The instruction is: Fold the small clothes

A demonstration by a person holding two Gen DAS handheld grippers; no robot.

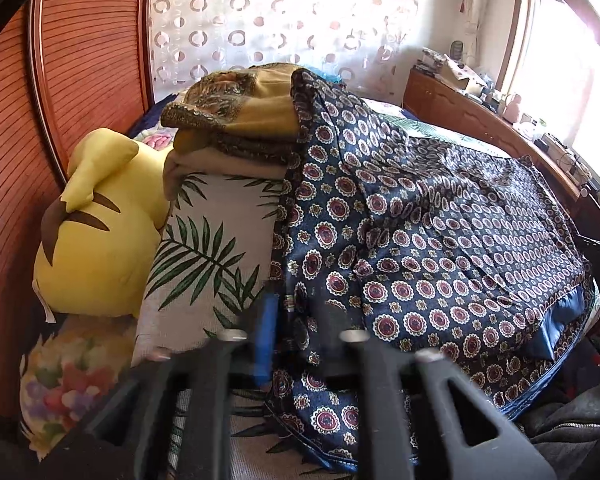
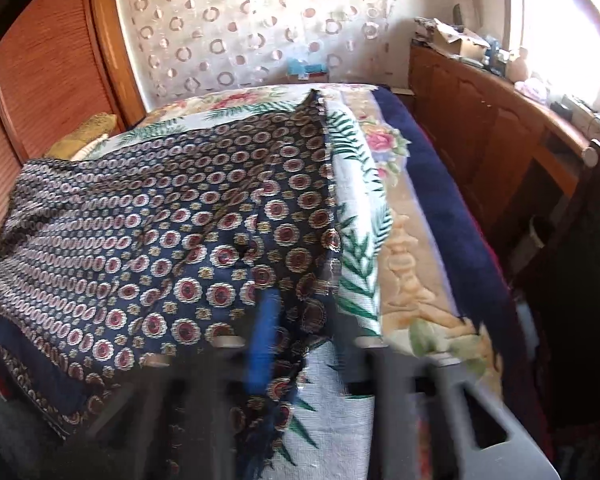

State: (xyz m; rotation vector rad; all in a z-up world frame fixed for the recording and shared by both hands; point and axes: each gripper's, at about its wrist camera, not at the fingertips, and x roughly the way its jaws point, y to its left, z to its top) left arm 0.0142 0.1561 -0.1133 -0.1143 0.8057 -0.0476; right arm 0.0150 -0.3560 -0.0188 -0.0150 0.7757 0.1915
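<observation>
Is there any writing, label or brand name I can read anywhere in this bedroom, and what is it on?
None can be read.
Small white tag on the yellow plush toy: too small to read.
Boxes and clutter on the wooden cabinet: blurred, nothing legible.
Navy medallion-print cloth: only pattern, no text.

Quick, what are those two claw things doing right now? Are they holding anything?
Left gripper: shut on the near edge of the navy patterned cloth.
Right gripper: shut on the same cloth's near edge, though the picture is blurred.
</observation>
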